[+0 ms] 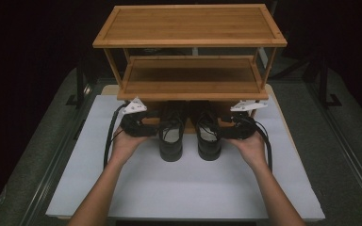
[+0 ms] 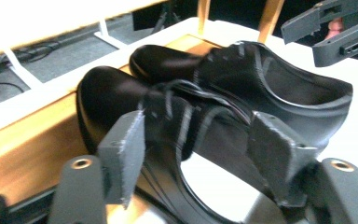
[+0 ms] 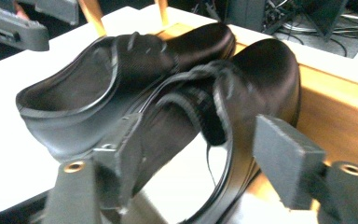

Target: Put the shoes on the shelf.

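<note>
1. Shoes: the left shoe point(image 1: 170, 134) and right shoe point(image 1: 208, 133) stand side by side on the white table point(image 1: 188, 188), toes under the wooden rack point(image 1: 191, 77).
2. Left gripper point(image 1: 143, 126) stands parted astride the left shoe's collar, pads off it.
3. Right gripper point(image 1: 231, 127) likewise gapes around the right shoe's collar.

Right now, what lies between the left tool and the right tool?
Two black shoes: the left shoe and the right shoe stand side by side between the left tool and right tool, seen in the high view.
</note>
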{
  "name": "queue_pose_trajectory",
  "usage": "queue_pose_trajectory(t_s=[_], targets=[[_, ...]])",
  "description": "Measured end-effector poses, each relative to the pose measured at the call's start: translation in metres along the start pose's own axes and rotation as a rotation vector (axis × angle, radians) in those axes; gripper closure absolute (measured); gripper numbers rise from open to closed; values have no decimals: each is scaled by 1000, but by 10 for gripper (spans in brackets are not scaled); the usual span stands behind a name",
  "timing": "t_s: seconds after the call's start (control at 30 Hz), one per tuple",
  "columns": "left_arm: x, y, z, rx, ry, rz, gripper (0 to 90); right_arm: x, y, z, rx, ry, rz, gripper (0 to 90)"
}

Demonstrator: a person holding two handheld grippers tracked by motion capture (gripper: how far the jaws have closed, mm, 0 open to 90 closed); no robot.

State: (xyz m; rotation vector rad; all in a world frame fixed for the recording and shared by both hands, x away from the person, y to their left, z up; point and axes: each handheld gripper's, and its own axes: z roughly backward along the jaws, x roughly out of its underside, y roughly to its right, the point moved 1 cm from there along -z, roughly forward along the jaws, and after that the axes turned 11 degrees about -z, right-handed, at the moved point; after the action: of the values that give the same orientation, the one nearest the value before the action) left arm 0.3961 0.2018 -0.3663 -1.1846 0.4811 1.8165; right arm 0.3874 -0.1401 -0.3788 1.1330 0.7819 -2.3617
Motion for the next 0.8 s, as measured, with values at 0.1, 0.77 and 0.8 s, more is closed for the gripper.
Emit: queue_pose_trajectory(t_s=[0.1,0.77,0.8], targets=[[7,8,7,19,-19,4,284,9,-5,9,-10,-14,20,270],[66,42,-8,70,-228,-52,95,71,2,9,-13,-136,23,135],[68,43,-11,72,-234,-53,91,73,3,6,-11,-151,20,133]])
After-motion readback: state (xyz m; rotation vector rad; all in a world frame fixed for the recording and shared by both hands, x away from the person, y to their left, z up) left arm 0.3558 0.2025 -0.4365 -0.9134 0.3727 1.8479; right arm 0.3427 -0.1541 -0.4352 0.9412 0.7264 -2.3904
